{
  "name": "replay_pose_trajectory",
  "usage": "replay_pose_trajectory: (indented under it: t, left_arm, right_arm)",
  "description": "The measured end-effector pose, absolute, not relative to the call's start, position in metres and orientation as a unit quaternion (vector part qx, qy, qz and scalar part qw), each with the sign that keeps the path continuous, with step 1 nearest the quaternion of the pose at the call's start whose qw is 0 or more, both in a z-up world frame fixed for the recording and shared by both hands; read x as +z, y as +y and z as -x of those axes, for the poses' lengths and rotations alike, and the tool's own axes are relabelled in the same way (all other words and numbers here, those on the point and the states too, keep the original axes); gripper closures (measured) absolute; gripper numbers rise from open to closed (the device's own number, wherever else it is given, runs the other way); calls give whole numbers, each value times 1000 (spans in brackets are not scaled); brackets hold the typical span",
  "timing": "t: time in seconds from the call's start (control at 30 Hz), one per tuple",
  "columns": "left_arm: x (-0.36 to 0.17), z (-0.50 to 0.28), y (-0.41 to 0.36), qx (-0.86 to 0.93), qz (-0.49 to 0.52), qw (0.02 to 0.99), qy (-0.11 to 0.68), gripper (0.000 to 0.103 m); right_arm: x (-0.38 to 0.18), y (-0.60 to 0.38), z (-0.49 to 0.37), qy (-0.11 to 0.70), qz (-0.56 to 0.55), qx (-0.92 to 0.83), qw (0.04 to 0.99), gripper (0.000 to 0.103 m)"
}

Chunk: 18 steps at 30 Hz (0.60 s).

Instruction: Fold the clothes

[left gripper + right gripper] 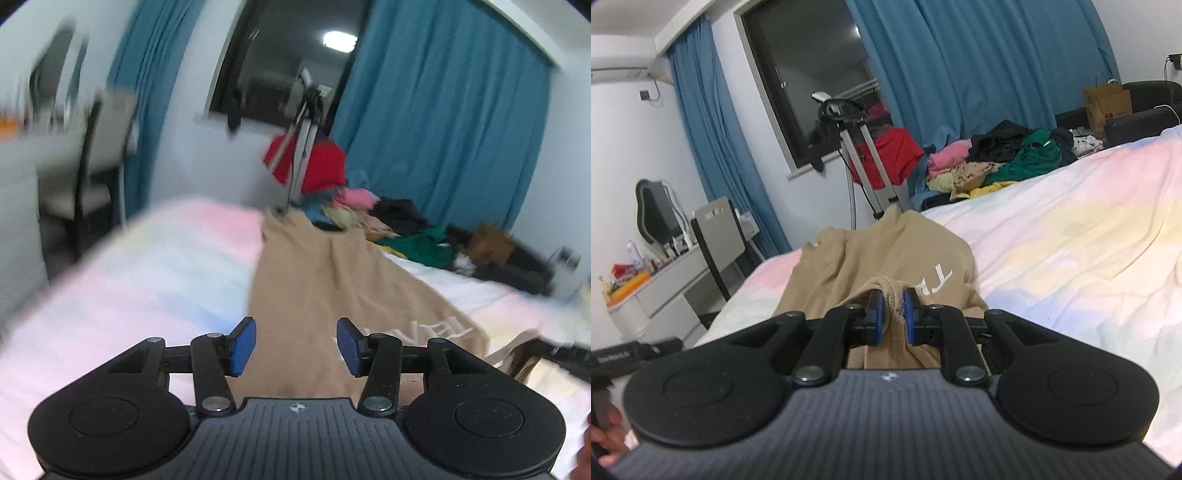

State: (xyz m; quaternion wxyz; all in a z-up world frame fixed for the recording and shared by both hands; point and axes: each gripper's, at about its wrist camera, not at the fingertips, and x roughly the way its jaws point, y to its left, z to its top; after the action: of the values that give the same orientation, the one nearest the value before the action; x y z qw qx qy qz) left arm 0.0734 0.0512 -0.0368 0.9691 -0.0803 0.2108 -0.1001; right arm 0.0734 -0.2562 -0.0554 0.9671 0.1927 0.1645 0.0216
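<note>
A tan shirt with white lettering [314, 269] lies stretched along the pastel bed sheet [147, 266]. My left gripper [295, 347] hovers over the shirt's near end, its blue pads apart with nothing pinched between them. The left wrist view is blurred. In the right wrist view the same tan shirt [871, 254] lies ahead, and my right gripper [894, 312] is shut on a bunched fold of its near edge. The cloth rises between the blue pads.
A heap of clothes [997, 162], pink, green, black and yellow, sits at the bed's far end. A tripod [864, 166] with a red garment [890, 155] stands by the window. A desk and chair [713, 236] are at left. Blue curtains hang behind.
</note>
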Motion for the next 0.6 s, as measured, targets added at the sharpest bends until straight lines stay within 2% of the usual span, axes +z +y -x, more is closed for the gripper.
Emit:
replay_pose_trajectory:
  t: [0.13, 0.27, 0.43, 0.53, 0.57, 0.6]
  left_arm:
    - [-29, -45, 20, -170, 21, 965, 199, 53]
    - [-53, -27, -42, -200, -131, 950, 203, 54]
    - [-93, -60, -68, -115, -173, 951, 227, 54]
    - [-99, -65, -70, -103, -185, 955, 206, 57]
    - [-99, -64, -72, -101, -190, 956, 201, 62]
    - [-98, -63, -72, -101, -189, 956, 199, 73]
  right_arm:
    - [-53, -254, -71, 164, -189, 23, 968, 88]
    - [-50, -256, -64, 156, -197, 25, 968, 88]
    - [-44, -257, -53, 141, -204, 28, 968, 88]
    - [-40, -254, -48, 137, -203, 34, 969, 88]
    - [-39, -252, -46, 136, -201, 35, 970, 88]
    - [-38, -252, -45, 135, -199, 37, 970, 88]
